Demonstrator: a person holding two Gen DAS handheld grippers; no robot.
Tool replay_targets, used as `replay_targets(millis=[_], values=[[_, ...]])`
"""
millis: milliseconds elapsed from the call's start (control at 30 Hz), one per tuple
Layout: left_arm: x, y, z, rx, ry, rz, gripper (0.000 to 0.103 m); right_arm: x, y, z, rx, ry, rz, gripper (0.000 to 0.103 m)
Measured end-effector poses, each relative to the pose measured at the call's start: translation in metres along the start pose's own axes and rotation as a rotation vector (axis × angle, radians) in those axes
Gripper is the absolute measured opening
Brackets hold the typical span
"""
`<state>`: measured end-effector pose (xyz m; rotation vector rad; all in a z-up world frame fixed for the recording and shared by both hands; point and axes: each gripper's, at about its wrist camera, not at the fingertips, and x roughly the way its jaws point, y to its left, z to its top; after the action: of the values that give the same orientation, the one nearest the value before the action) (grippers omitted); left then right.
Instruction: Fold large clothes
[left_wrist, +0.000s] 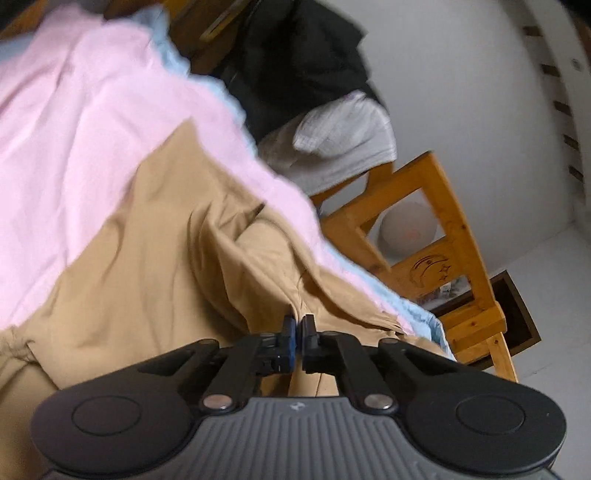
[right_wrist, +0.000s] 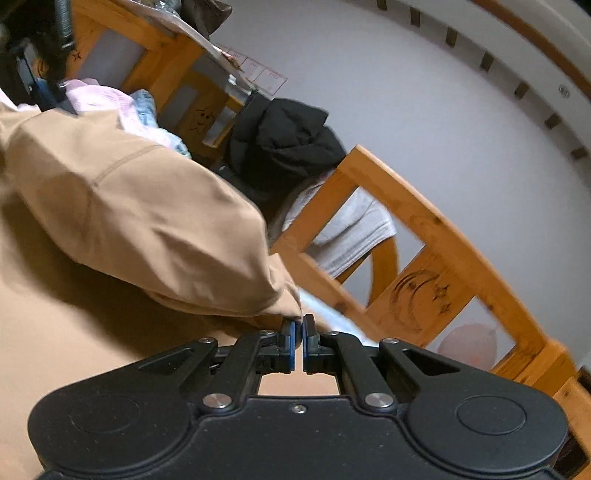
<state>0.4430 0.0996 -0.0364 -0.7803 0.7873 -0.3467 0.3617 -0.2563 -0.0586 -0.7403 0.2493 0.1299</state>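
Tan cloth is pinched in both grippers. The left gripper (left_wrist: 298, 320) has its jaws nearly together on a ridge of the tan garment (left_wrist: 155, 236), which lies spread and creased over a pink sheet (left_wrist: 92, 110) with a pale blue edge (left_wrist: 424, 314). The right gripper (right_wrist: 298, 320) is likewise narrowed on a corner of the same garment (right_wrist: 147, 206), lifting a fold of it above the flat part below. Beyond the cloth stands a wooden bed rail (right_wrist: 424, 258) carved with a moon and stars. A black jacket (right_wrist: 284, 144) and a grey-white cloth (left_wrist: 343, 140) lie past the rail, near the white wall (left_wrist: 461, 74).
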Motion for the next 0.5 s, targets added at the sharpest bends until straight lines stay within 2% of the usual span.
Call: replay_targets(millis=[67,133,167,200,233,267,333,400,500], values=[[-0.001,-0.006,-0.009,0.052,0.009,0.003,0.001,0.009,-0.003,0.000,-0.009,-0.005,-0.024,0.003],[0.007,-0.006,-0.021,0.104,0.078,0.032,0.002,0.023,-0.005,-0.004,-0.026,0.061,0.003,0.007],[0.011,-0.004,-0.027,0.126,0.112,0.041,0.002,0.026,-0.010,-0.007,-0.009,0.090,0.029,0.011],[0.010,-0.003,-0.030,0.144,0.136,0.040,0.005,0.025,-0.016,-0.011,0.018,0.117,0.052,0.023],[0.010,-0.002,-0.032,0.164,0.149,0.045,0.012,0.023,-0.022,-0.014,0.049,0.147,0.075,0.034],[0.006,0.000,-0.033,0.180,0.151,0.045,0.018,0.018,-0.030,-0.017,0.096,0.173,0.107,0.037],[0.000,0.005,-0.030,0.193,0.157,0.042,0.049,0.007,-0.046,-0.020,0.192,0.216,0.160,0.048],[-0.011,0.012,-0.024,0.190,0.132,0.050,0.055,0.001,-0.063,-0.022,0.294,0.273,0.194,0.048],[-0.021,0.022,-0.008,0.145,0.075,0.053,0.055,-0.001,-0.092,-0.029,0.547,0.346,0.243,0.051]])
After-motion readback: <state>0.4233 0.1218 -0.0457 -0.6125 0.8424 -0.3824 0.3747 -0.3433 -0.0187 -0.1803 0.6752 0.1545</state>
